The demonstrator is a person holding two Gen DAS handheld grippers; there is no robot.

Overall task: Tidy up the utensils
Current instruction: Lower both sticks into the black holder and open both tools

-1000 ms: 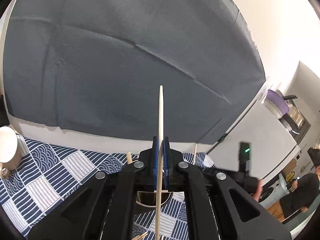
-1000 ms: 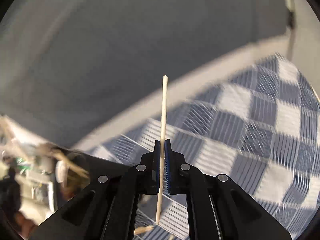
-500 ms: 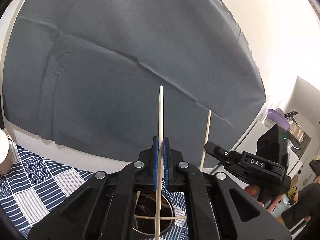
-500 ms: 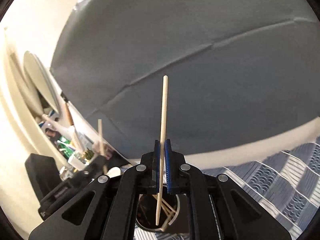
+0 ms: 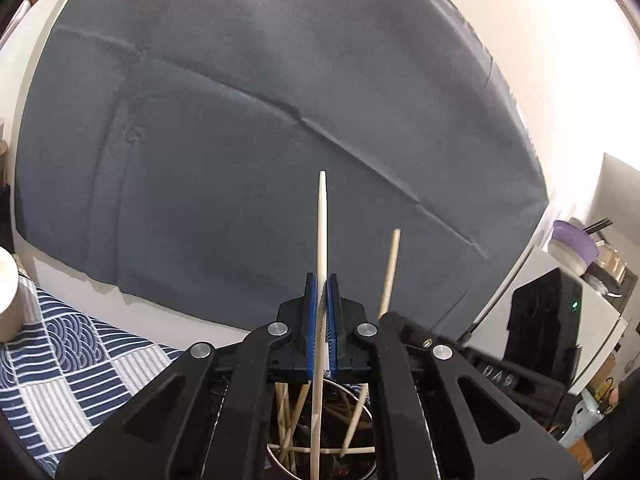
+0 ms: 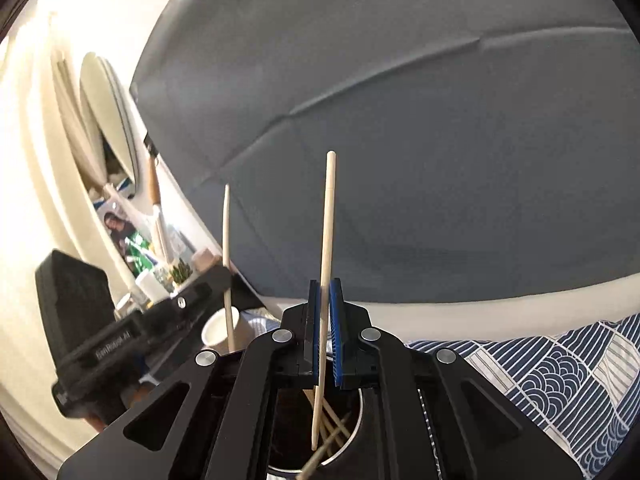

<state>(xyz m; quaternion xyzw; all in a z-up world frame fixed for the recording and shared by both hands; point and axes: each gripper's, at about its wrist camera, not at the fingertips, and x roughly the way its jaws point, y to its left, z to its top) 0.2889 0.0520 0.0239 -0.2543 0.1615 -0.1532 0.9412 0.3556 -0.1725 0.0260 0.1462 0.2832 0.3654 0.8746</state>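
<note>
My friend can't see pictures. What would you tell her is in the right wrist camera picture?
The black right gripper with blue pads is shut on a pale wooden chopstick, holding it upright over a round metal cup with more chopsticks inside. The black left gripper holds another wooden chopstick beside it, before a grey cloth backdrop.

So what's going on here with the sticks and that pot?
A person is tidying chopsticks with a pair of hand-held tongs. The left tongs are shut on one pale chopstick, held nearly upright, its lower end reaching into a round metal holder that already has several chopsticks in it. The right tongs grip a second chopstick the same way, over the same holder. Neither stick has been let go yet. The holder stands on a blue and white patterned tablecloth.
</note>
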